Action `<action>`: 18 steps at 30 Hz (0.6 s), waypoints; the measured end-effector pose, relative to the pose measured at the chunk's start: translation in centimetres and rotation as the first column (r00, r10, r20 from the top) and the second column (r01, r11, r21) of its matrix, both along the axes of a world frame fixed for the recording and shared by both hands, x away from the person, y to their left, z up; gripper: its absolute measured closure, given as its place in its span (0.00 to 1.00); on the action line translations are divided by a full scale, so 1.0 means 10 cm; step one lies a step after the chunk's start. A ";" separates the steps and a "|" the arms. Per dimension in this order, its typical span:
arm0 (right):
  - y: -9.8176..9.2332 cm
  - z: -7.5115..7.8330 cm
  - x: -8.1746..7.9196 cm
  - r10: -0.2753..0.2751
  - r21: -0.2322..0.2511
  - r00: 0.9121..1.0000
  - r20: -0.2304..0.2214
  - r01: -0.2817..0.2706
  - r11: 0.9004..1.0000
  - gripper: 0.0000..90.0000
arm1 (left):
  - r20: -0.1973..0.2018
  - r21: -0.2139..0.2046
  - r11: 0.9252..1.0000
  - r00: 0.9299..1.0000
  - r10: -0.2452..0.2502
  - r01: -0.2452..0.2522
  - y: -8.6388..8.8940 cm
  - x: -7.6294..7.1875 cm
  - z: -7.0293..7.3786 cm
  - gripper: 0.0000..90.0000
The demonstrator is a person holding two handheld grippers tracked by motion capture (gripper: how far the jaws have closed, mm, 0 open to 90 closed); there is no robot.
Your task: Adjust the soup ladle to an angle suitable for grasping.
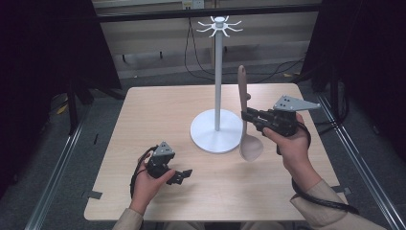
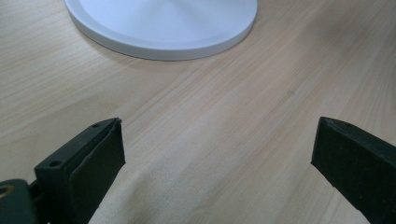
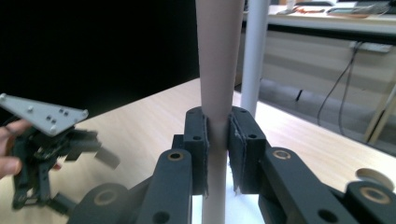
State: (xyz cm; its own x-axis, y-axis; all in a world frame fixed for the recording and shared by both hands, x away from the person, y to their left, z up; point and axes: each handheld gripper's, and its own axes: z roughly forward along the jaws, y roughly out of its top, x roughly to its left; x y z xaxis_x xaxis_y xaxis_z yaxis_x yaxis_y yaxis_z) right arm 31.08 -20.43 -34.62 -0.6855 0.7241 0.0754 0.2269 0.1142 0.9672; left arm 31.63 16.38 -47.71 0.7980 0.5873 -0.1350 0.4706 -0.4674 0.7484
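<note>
Right hand-held gripper (image 3: pixel 218 154) clamps the wooden spoon (image 1: pixel 245 124); bowl perhaps touching the table (image 1: pixel 158 110).

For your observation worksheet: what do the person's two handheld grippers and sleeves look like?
Both the left black two-jaw gripper and the right black two-jaw gripper carry grey three-cornered plates with small holes and trail black cables. The jaws have flat dark pads. The sleeves are beige.

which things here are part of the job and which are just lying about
In use, as far as the pictures suggest:
- wooden spoon, clamped upright in the right gripper
- white hook stand beside it

Idle or background:
- left gripper, open over the bare table
- cables on the floor behind
</note>
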 end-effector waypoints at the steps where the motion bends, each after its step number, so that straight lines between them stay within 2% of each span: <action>1: 0.00 0.01 0.01 0.003 0.003 1.000 0.002 -0.003 1.000 0.88 | 0.000 -0.001 1.000 1.000 0.000 0.000 0.00 0.00 0.00 0.03; 10: 0.05 0.13 0.02 -0.045 0.019 0.999 0.017 0.045 0.999 0.88 | 0.002 -0.001 1.000 1.000 0.004 -0.004 0.01 0.00 0.00 0.03; 13: 0.08 0.20 0.03 -0.092 0.022 0.996 0.015 0.091 0.996 0.88 | 0.003 -0.003 1.000 1.000 0.007 -0.007 0.01 0.00 0.01 0.03; 18: 0.14 0.28 0.07 -0.103 0.016 0.994 0.021 0.103 0.995 0.88 | 0.002 -0.001 1.000 1.000 0.003 -0.003 0.01 0.00 0.01 0.03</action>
State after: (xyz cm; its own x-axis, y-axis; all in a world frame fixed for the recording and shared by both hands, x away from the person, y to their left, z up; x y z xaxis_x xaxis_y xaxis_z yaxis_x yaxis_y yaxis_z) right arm 31.77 -19.07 -31.84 -0.6092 0.7897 0.0727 0.2153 0.0765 0.9736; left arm 31.61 16.43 -47.65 0.7966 0.5895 -0.1336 0.4703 -0.4657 0.7497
